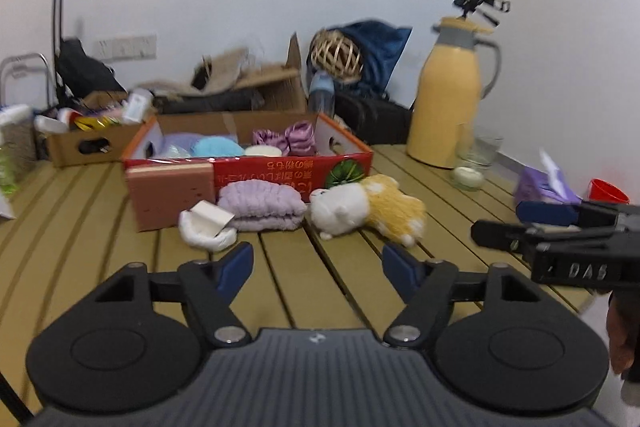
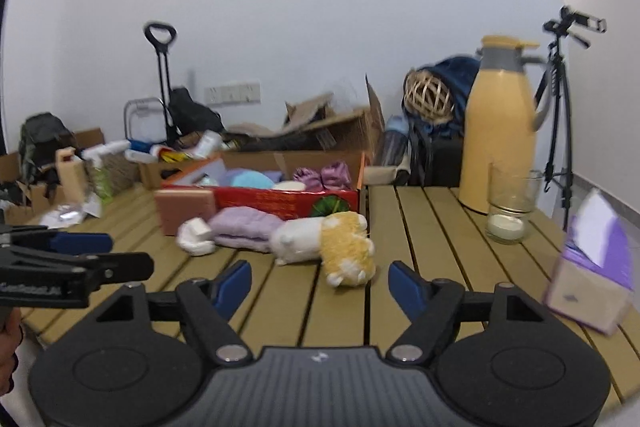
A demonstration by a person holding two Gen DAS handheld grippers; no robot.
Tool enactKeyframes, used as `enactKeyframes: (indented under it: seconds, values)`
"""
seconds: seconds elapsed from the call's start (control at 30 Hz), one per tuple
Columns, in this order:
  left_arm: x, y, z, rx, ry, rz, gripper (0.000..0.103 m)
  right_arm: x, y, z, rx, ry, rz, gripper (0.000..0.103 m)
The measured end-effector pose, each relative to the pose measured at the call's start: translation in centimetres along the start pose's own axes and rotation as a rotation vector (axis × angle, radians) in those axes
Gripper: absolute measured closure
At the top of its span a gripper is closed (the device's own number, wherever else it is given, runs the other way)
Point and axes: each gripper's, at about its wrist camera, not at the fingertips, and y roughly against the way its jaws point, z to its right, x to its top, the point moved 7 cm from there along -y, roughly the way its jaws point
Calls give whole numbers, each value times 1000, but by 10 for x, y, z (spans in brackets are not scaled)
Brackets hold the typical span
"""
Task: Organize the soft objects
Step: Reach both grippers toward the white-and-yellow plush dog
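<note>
A red cardboard box point(image 1: 280, 173) point(image 2: 280, 201) stands on the slatted table and holds several soft items in blue, purple and cream. In front of it lie a white-and-yellow plush toy point(image 1: 368, 209) point(image 2: 324, 241), a folded lilac towel point(image 1: 262, 205) point(image 2: 244, 227) and a white soft item with a card tag point(image 1: 206, 229) point(image 2: 196, 237). A pink sponge block point(image 1: 172, 193) point(image 2: 186, 205) leans on the box front. My left gripper point(image 1: 318, 267) is open and empty, short of the towel and plush. My right gripper point(image 2: 320, 285) is open and empty, just short of the plush.
A yellow thermos jug point(image 1: 450, 99) point(image 2: 498, 131) and a glass point(image 1: 476, 161) point(image 2: 510, 211) stand at the right. A purple tissue box point(image 2: 592, 267) point(image 1: 542, 183) sits at the right edge, a red cup point(image 1: 606, 191) beyond. Cluttered boxes and bags point(image 1: 100, 131) line the back.
</note>
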Motion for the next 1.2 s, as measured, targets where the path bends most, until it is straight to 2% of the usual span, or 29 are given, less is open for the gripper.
enactKeyframes:
  seconds: [0.03,0.1,0.17,0.23,0.33,0.37,0.4,0.43,0.5,0.53,0.57,0.6,0.67,0.7,0.77,0.83,0.9,0.93,1.0,1.07,1.2]
  values:
    - [5,-20,-3,3,7,-20,36,2,-20,4,0,-2,-21,32]
    - [8,-53,-4,-2,18,-57,37,4,-54,11,7,-7,-56,36]
    - [5,-80,-4,-21,36,-111,46,4,-85,19,8,-33,-93,43]
    - [-1,-96,-5,-58,47,-138,48,4,-112,28,20,-77,-113,49]
    - [-8,-113,-6,-51,30,-150,60,-1,-144,38,11,-100,-148,53]
    - [-8,-115,-9,-37,32,-147,62,-4,-150,39,12,-111,-166,57]
    - [-7,-112,-15,-21,43,-132,62,-8,-151,35,49,-146,-216,59]
    - [-6,-106,-22,-3,58,-107,62,-8,-147,26,124,-168,-245,59]
    - [-6,-93,-40,29,90,-74,57,-7,-130,3,337,-206,-269,60]
    - [-6,-88,-47,35,110,-73,53,-4,-119,-5,415,-212,-254,61]
    - [-6,-86,-53,40,141,-83,52,0,-111,-7,437,-200,-224,61]
    - [-7,-83,-55,25,176,-98,50,5,-107,-3,421,-184,-188,61]
    - [-7,-79,-48,-67,238,-113,39,15,-114,12,344,-183,-134,55]
    - [-6,-79,-41,-105,251,-115,36,17,-125,21,307,-182,-128,54]
    - [-7,-77,-23,-157,227,-110,31,14,-150,31,232,-150,-173,54]
    - [-14,-82,-5,-182,194,-127,29,11,-164,31,269,-158,-176,54]
    - [-24,-88,6,-141,139,-145,30,9,-175,28,331,-213,-208,53]
    - [-27,-89,7,-114,112,-152,35,8,-179,25,362,-243,-219,53]
    - [-30,-83,1,-111,108,-147,36,5,-179,16,404,-275,-240,53]
    - [-35,-71,-10,-109,133,-144,36,2,-175,6,401,-259,-242,52]
    - [-50,-42,-27,-39,124,-120,35,-7,-151,-3,422,-291,-246,48]
